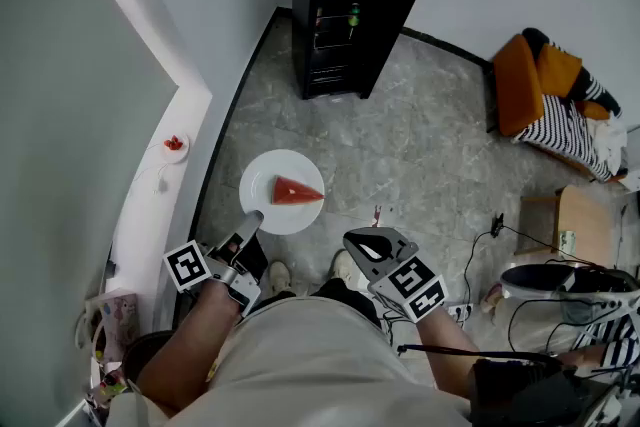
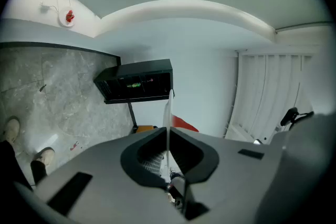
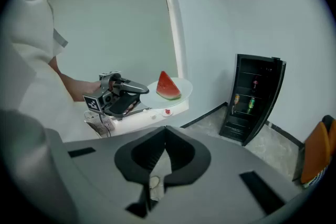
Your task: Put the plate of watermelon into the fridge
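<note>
The grey, marbled stone floor (image 1: pixel 420 145) is spreading out under everything. A tall black box of a fridge (image 1: pixel 350 5) is standing well beyond both sets of fingertips, its door swung open and its shelves showing a few bottles.

The plate (image 1: pixel 262 173) is round, white, smooth and shallow. It is hanging level in the air just past the left fingertips, well short of the fridge. On it is lying one wedge of watermelon (image 1: pixel 296 191), a flat triangle of red flesh with a thin green rind along its wide edge. In the head view its long axis is running across the plate, with the narrow tip pointing away from the left fingers.

The left gripper (image 1: pixel 252 220) is pinching the plate's near rim between its dark, ribbed fingers. The right gripper (image 1: pixel 372 243) is holding its fingers pressed together on nothing, beside the plate and apart from it.
</note>
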{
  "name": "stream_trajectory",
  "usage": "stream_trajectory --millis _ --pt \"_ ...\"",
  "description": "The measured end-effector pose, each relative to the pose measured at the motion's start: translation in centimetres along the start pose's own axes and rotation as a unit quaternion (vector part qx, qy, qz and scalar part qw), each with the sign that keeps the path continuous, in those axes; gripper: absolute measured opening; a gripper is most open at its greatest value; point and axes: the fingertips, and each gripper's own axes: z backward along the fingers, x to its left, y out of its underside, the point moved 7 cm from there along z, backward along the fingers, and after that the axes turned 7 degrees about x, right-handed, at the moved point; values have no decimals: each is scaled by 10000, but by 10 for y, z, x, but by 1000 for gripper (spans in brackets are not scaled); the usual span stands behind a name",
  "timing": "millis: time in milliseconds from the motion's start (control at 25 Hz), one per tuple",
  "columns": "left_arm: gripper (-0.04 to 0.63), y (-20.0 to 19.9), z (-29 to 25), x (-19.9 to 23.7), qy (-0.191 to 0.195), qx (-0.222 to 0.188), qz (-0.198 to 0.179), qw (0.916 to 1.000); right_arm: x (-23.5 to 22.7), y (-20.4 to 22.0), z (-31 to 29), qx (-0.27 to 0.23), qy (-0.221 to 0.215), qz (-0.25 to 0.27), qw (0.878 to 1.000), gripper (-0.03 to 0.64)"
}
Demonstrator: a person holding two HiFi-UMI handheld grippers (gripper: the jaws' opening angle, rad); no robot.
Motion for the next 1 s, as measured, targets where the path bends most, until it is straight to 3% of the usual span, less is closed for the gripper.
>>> stream_trajectory --millis 200,400,720,920,1000 --pt "25 -8 -7 3 -6 127 32 9999 -1 -5 -10 48 2 -88 10000 15" --pt "25 -9 7 10 21 230 214 9995 29 -5 -21 133 -27 -201 9997 15" --pt "25 -7 -4 23 54 320 335 9989 29 -1 -20 213 -23 -11 9998 18" --pt "25 -10 -48 21 88 278 312 9991 -10 0 -9 131 94 15 9999 32" --pt "25 -12 -72 19 69 256 328 9991 -34 -4 -1 45 149 36 9999 95"
